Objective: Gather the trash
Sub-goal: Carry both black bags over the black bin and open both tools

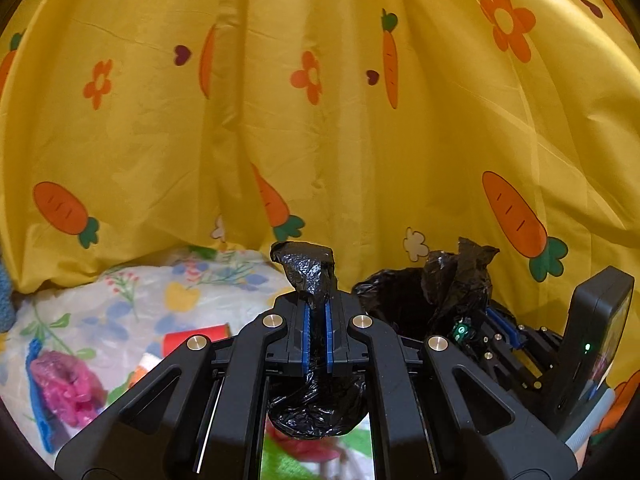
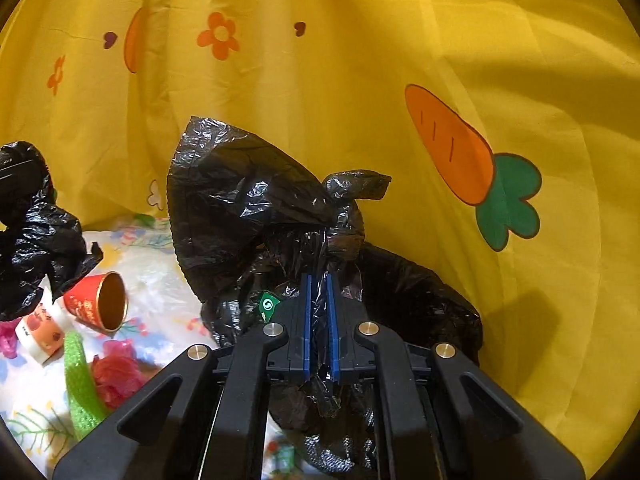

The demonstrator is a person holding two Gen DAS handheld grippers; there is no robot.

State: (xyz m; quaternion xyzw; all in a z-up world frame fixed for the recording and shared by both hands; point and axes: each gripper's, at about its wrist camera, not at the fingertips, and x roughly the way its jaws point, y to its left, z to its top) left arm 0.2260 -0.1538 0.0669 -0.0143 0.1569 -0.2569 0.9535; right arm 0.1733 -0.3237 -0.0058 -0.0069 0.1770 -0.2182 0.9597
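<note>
A black trash bag [image 2: 248, 208] is held up between both grippers over a floral cloth. My left gripper [image 1: 317, 308] is shut on one strip of the bag [image 1: 312, 272], which sticks up past the fingertips and bulges below. My right gripper [image 2: 319, 284] is shut on the other side of the bag's rim; it also shows in the left wrist view [image 1: 492, 316]. A green-labelled item [image 2: 267, 305] sits in the bag mouth. A red paper cup [image 2: 98, 300] lies on its side on the cloth, left of the bag.
A yellow carrot-print curtain [image 2: 400, 60] hangs close behind. On the floral cloth [image 2: 156, 280] lie a small white cup [image 2: 40, 332], a green strip [image 2: 80, 384], a red crumpled wrapper [image 2: 118, 376], and a pink crumpled bag [image 1: 68, 388] on a blue strip [image 1: 40, 420].
</note>
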